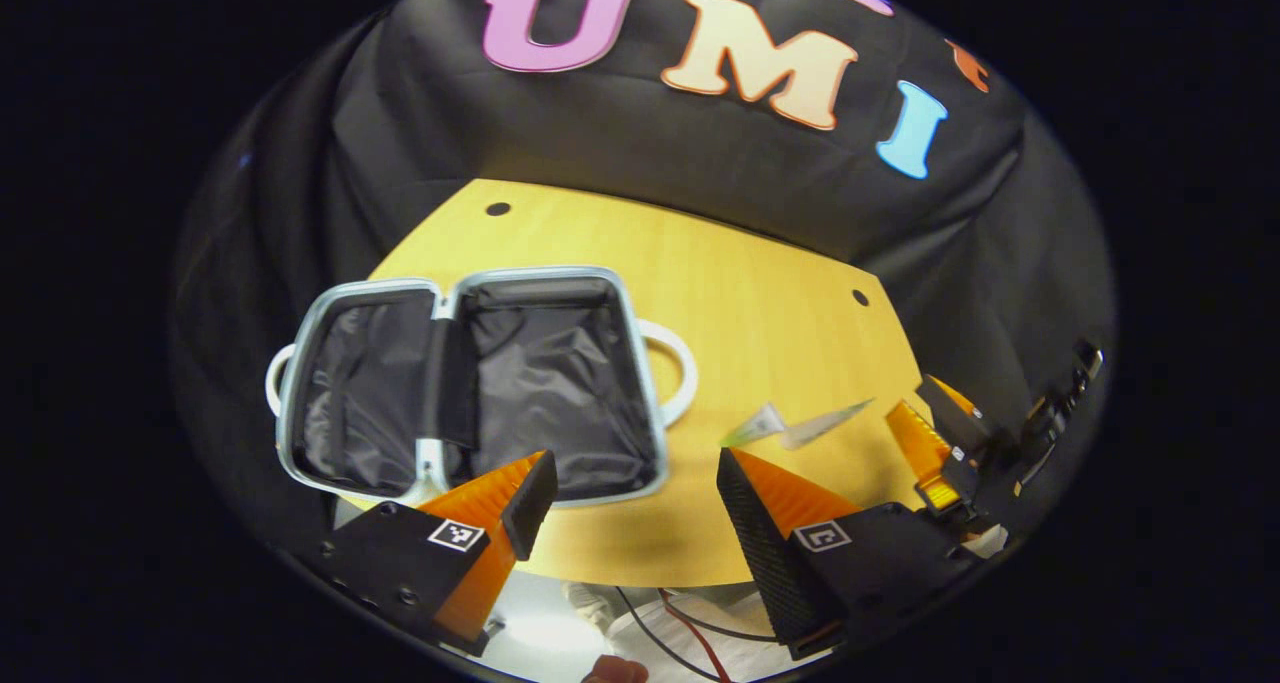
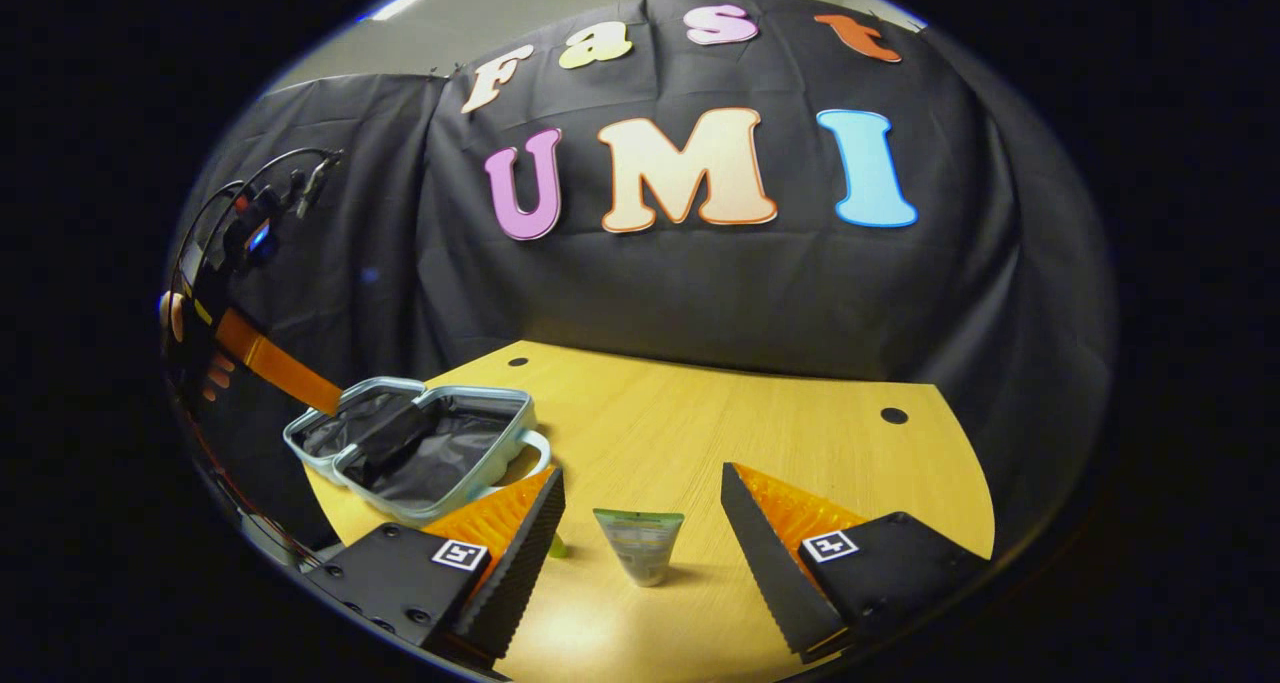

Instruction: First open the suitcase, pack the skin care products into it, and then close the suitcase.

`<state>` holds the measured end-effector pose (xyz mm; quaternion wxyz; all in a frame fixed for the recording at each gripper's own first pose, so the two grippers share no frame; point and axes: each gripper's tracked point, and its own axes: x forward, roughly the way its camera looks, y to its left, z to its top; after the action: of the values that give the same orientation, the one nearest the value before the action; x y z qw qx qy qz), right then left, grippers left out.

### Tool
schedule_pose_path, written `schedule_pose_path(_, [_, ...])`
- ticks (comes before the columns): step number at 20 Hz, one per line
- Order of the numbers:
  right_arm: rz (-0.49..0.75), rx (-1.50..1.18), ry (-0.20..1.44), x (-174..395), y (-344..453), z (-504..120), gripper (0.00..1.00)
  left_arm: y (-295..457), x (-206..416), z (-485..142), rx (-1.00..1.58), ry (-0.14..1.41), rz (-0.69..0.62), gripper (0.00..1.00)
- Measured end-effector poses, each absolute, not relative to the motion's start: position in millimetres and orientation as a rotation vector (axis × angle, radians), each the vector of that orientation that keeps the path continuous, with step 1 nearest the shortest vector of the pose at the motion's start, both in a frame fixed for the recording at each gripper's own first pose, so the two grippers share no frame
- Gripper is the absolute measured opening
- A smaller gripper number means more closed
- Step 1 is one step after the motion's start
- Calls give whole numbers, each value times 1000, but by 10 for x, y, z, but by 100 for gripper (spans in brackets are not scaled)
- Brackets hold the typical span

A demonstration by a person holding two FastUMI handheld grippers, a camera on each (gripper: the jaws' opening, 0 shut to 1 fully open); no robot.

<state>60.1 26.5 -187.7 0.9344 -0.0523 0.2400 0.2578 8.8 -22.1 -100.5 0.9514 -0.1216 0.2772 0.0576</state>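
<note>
Right gripper view: the right gripper (image 2: 642, 508) is spread around an upright tube (image 2: 640, 545); left of it, the open suitcase (image 2: 420, 448), partly hidden; the left gripper (image 1: 630, 483) is spread, empty.

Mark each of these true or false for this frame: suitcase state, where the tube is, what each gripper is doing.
1. The suitcase lies open on the table. True.
2. A tube already lies inside the suitcase. False: it is on the table, outside it.
3. The right gripper is shut on the tube. False: its jaws are open, the tube between them untouched.
4. The left gripper is open and holds nothing. True.
</note>
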Motion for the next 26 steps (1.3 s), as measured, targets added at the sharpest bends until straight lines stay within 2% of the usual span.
schedule_pose_path(4, [630, -92, 556, 564, 225, -2137, 98, -733, 309, -1202, -297, 557, 94, 96])
schedule_pose_path(5, [652, -98, 568, 547, 216, -2212, 94, -835, 358, -1292, -297, 556, 92, 96])
schedule_pose_path(6, [675, -102, 582, 540, 218, -2299, 98, -882, 399, -1391, -286, 549, 90, 96])
schedule_pose_path(8, [710, -98, 613, 540, 232, -2453, 98, -979, 519, -1585, -263, 538, 93, 96])
schedule_pose_path(13, [735, -59, 666, 572, 287, -2788, 98, -1140, 973, -1936, -258, 485, 89, 97])
schedule_pose_path(22, [737, -135, 702, 549, 296, -3127, 98, -1067, 1557, -2104, -269, 361, 144, 96])
schedule_pose_path(24, [726, -146, 715, 563, 284, -3200, 98, -1052, 1619, -2183, -246, 368, 152, 94])
schedule_pose_path(26, [722, -161, 724, 566, 293, -3273, 97, -1060, 1680, -2249, -239, 379, 150, 87])
